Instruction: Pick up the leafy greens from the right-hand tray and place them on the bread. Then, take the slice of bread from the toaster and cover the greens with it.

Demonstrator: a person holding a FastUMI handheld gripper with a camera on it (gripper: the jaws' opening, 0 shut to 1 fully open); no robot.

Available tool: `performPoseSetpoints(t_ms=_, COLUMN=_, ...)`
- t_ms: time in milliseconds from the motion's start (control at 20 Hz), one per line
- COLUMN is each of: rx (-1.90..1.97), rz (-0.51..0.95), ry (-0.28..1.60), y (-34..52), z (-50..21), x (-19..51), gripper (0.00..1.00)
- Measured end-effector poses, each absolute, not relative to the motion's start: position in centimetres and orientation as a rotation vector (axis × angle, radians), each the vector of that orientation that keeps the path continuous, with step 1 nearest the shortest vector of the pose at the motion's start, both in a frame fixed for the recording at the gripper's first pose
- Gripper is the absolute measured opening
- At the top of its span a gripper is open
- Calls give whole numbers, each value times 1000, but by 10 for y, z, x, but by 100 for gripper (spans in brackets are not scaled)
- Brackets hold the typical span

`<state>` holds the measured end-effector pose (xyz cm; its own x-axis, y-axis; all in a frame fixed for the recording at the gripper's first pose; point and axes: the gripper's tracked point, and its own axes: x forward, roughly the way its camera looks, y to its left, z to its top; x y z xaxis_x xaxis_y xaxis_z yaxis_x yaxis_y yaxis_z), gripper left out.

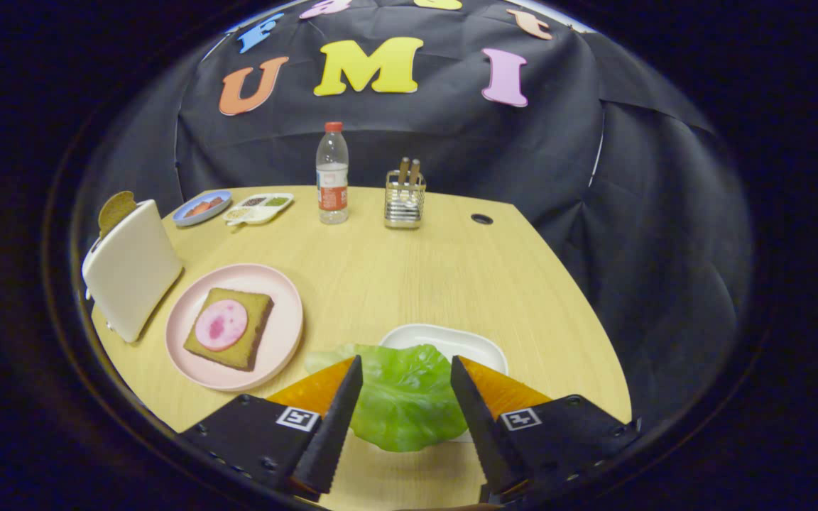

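Room: bare pale wooden tabletop [409, 277] runs open through the middle of the frame, between the round pink plate [281, 341] at left and the far row of things; you have free wood ahead of the fingers.
Edges: the table's right edge curves down the right side of the frame, close beside the white oval tray [451, 341].
Greens: the bright green lettuce leaf [405, 401] lies between your fingers at bottom centre, overlapping the tray's near rim and spilling onto the wood.
Bread: the brown square slice topped with a pink round of meat [228, 328] sits on the pink plate, left of centre.
Toaster: the white slab-sided toaster [128, 266] stands at far left, a brown slice [116, 209] poking from its top.
Far row: blue dish [202, 208], divided white tray [260, 208], clear bottle with red cap [331, 177], wire cutlery holder [405, 199].
Hidden: the leaf's flanks sit behind the fingers; you cannot tell whether it touches them.
Gripper [405, 376]: fingers spread wide apart, angled down over the leaf, gripping nothing.
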<state>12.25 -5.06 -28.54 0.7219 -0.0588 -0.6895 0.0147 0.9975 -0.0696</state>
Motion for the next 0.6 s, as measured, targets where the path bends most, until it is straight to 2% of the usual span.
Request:
performPoseSetpoints(t_ms=100, rx=-14, rz=-52, ry=814, y=-53, z=-303, x=121, gripper=96)
performPoseSetpoints(t_ms=400, rx=149, rz=-51, ry=904, y=-53, z=-330, x=119, gripper=95)
performPoseSetpoints(t_ms=550, rx=102, rz=-100, ry=905, y=-65, z=-338, x=122, gripper=67)
performPoseSetpoints(t_ms=600, rx=88, rz=-86, ry=885, y=-61, z=-337, x=125, gripper=40)
